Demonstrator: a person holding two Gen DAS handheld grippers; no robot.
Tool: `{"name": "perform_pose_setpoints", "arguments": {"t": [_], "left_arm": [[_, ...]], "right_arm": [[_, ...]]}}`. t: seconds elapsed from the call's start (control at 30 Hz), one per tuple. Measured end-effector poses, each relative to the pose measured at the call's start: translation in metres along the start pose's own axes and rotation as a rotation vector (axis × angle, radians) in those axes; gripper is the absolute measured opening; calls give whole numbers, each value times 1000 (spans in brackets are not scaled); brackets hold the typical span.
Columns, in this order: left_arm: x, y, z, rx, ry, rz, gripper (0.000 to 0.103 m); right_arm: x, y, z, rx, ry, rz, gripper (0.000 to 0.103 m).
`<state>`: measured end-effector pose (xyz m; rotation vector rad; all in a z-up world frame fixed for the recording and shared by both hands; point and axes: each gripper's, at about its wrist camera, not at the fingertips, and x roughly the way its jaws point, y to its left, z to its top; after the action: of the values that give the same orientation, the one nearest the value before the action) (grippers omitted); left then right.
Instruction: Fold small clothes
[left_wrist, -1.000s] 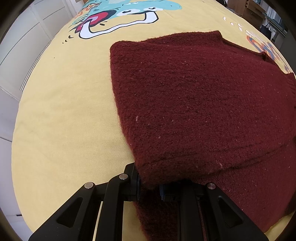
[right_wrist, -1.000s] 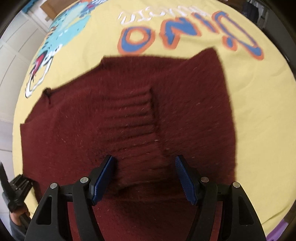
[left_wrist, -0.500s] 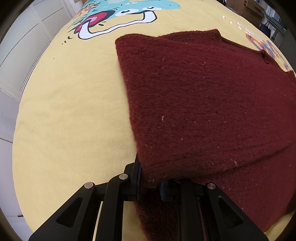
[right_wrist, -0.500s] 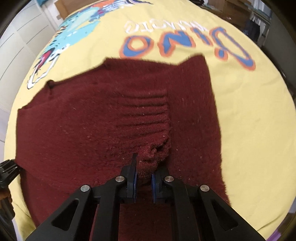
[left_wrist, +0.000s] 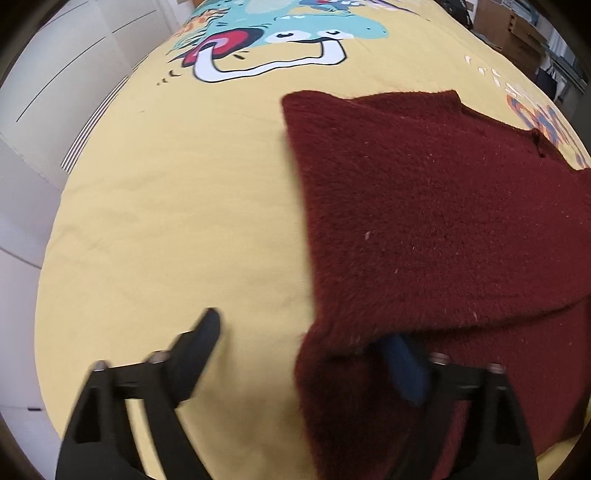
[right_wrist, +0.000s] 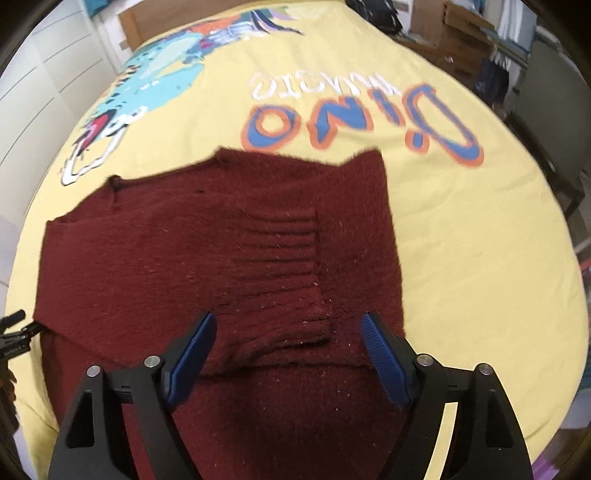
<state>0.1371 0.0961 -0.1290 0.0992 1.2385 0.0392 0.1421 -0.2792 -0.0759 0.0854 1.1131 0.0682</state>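
Observation:
A dark red knitted sweater (left_wrist: 436, 229) lies on the yellow bed sheet (left_wrist: 177, 221), with its left part folded over the body. My left gripper (left_wrist: 306, 343) hangs over the near corner of that fold. Its jaws are opening; the left finger is over bare sheet, and the fold's edge drapes over the blue-padded right finger without being pinched. In the right wrist view the sweater (right_wrist: 177, 266) has a sleeve with a ribbed cuff (right_wrist: 288, 280) laid across its middle. My right gripper (right_wrist: 286, 332) stands just above the cuff's end, jaws opening, the pads clear of the cloth.
The sheet carries a dinosaur print (left_wrist: 280, 44) and large "DINO" letters (right_wrist: 354, 118). White cupboard panels (left_wrist: 55, 74) stand to the left of the bed. Cardboard boxes (right_wrist: 461, 33) and bags stand beyond the far right edge. My left gripper's tip (right_wrist: 14, 332) shows at the left edge.
Half a second ago both grippers were shut on sweater cloth, the left on the fold's corner and the right on the cuff. Both have let go, spread wide and lifted slightly.

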Motion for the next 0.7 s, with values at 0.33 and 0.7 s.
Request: {"name": "perform_pose_setpoints", "arguments": {"t": [0.33,0.7], "left_arm": [[-71,-27,4,18,-170,-90,102],[-2,-107,28,109,-121,-79,102]], "right_arm": [[-14,59,8,-130,-60,-10,103],[46,100,-15,-221,12,-18,103]]}}
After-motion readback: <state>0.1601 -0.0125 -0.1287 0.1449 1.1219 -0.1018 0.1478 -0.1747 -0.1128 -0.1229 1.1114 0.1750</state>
